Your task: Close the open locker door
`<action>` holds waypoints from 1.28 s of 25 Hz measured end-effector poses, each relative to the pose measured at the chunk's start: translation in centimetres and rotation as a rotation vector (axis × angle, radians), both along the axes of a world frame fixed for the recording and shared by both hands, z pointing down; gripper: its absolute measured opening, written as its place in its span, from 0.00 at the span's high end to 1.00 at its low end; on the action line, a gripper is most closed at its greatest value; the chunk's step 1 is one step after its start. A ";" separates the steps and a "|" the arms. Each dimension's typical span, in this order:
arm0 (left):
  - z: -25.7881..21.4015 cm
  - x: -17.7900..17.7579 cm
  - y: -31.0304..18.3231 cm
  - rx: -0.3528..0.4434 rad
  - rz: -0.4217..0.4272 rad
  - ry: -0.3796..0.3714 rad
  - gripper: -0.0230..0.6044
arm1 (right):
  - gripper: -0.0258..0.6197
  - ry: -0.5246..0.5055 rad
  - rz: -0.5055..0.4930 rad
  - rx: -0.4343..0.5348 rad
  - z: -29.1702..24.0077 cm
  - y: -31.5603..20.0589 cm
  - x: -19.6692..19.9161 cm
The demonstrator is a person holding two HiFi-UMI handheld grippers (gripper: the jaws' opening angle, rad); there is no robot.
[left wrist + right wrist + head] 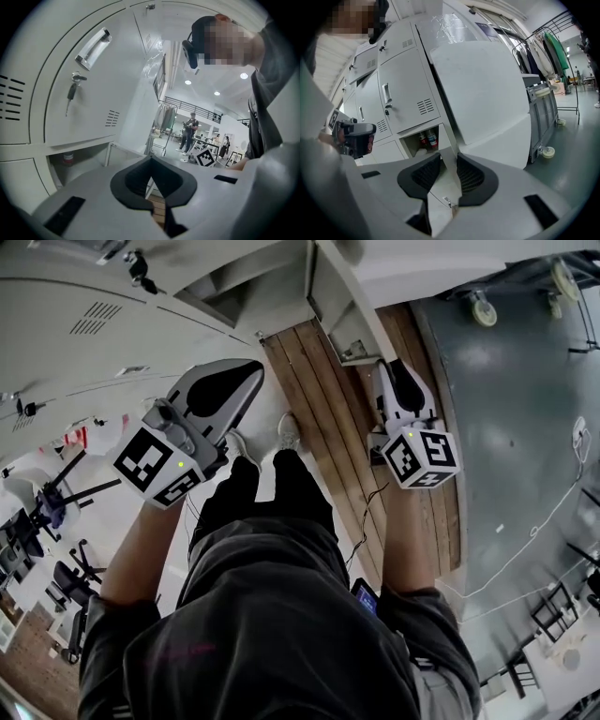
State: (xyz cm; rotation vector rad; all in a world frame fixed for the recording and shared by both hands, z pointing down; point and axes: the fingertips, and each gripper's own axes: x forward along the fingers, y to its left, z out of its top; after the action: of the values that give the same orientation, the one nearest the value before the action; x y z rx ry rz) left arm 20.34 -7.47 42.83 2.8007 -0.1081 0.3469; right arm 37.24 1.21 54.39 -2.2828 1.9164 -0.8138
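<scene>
Your right gripper (449, 161) holds the open white metal locker door (487, 93).
The door sticks out from the row of white metal lockers (401, 93), over the brown wooden floor boards (319, 427). The two black pads of your right gripper are closed on the door's thin edge. Your left gripper (151, 161) is pinched closed with nothing in it. It is apart from the door, in front of a closed locker with a silver handle (92, 43) and a key (72, 89). Small bottles (427, 139) stand in an open locker space just beside the door.
</scene>
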 end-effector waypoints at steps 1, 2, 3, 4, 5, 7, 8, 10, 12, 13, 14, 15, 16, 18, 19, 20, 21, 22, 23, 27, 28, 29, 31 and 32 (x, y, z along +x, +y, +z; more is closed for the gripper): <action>0.0 -0.7 -0.2 -0.002 -0.009 0.001 0.94 | 0.78 0.001 -0.004 -0.003 0.0 -0.1 -0.4; 0.0 -1.3 -0.3 -0.003 -0.017 0.002 0.94 | 0.78 0.003 -0.008 -0.006 0.0 -0.2 -0.9; 0.1 -1.9 -0.4 -0.004 -0.024 0.003 0.94 | 0.78 0.005 -0.011 -0.008 0.0 -0.3 -1.4; 0.1 -2.6 -0.5 -0.006 -0.030 0.004 0.94 | 0.78 0.007 -0.013 -0.011 0.0 -0.4 -2.0; 0.2 -3.2 -0.6 -0.008 -0.035 0.004 0.94 | 0.78 0.006 -0.015 -0.013 0.1 -0.4 -2.5; 0.3 -4.4 -0.8 -0.011 -0.042 0.003 0.94 | 0.78 0.002 -0.015 -0.013 0.1 -0.6 -3.6; 0.2 -5.0 -0.9 -0.011 -0.044 0.004 0.94 | 0.78 0.001 -0.014 -0.013 0.1 -0.7 -4.1; 0.1 -6.0 -1.1 -0.010 -0.049 0.006 0.94 | 0.78 0.002 -0.015 -0.013 0.1 -0.9 -5.1; 0.0 -7.1 -1.3 -0.009 -0.053 0.008 0.94 | 0.78 0.004 -0.018 -0.015 0.1 -1.2 -6.1; -0.1 -7.7 -1.4 -0.009 -0.055 0.009 0.94 | 0.78 0.005 -0.020 -0.017 0.1 -1.3 -6.6; -0.2 -8.2 -1.6 -0.010 -0.057 0.010 0.94 | 0.78 0.005 -0.022 -0.018 0.1 -1.5 -7.1; -0.2 -8.8 -1.8 -0.011 -0.060 0.011 0.94 | 0.78 0.005 -0.023 -0.020 0.1 -1.7 -7.6; -0.3 -9.3 -2.0 -0.011 -0.062 0.012 0.94 | 0.78 0.005 -0.023 -0.021 0.0 -1.9 -8.1; -0.3 -10.4 -2.5 -0.012 -0.068 0.014 0.94 | 0.78 0.007 -0.028 -0.023 0.1 -2.5 -9.1; -0.2 -10.9 -2.7 -0.013 -0.072 0.015 0.94 | 0.78 0.008 -0.032 -0.024 0.1 -2.8 -9.6; -0.2 -11.5 -3.0 -0.014 -0.076 0.015 0.94 | 0.78 0.008 -0.037 -0.027 0.2 -3.1 -10.1; -0.2 -11.9 -3.2 -0.014 -0.080 0.016 0.94 | 0.78 0.008 -0.043 -0.028 0.2 -3.4 -10.6; -0.2 -12.3 -3.5 -0.015 -0.083 0.017 0.94 | 0.78 0.008 -0.049 -0.030 0.2 -3.8 -11.1; -0.2 -12.7 -3.7 -0.015 -0.086 0.017 0.94 | 0.77 0.008 -0.056 -0.030 0.2 -4.2 -11.6; -0.2 -14.2 -4.8 -0.017 -0.102 0.019 0.94 | 0.77 0.002 -0.079 -0.031 0.2 -5.6 -13.6; -0.2 -14.6 -5.1 -0.018 -0.106 0.019 0.94 | 0.77 0.000 -0.085 -0.030 0.2 -6.0 -14.0; -0.2 -14.9 -5.3 -0.018 -0.110 0.019 0.94 | 0.77 -0.003 -0.089 -0.029 0.2 -6.3 -14.4; -0.2 -15.5 -5.8 -0.018 -0.119 0.019 0.94 | 0.77 -0.008 -0.095 -0.026 0.2 -6.9 -15.1; -0.1 -15.8 -6.0 -0.018 -0.123 0.018 0.94 | 0.77 -0.011 -0.097 -0.025 0.2 -7.2 -15.4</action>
State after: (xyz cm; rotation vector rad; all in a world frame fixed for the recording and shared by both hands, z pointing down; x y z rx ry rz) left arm 4.56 -13.46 42.69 2.7625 -0.2710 0.2920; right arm 21.80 -5.99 54.58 -2.2092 2.0377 -0.8628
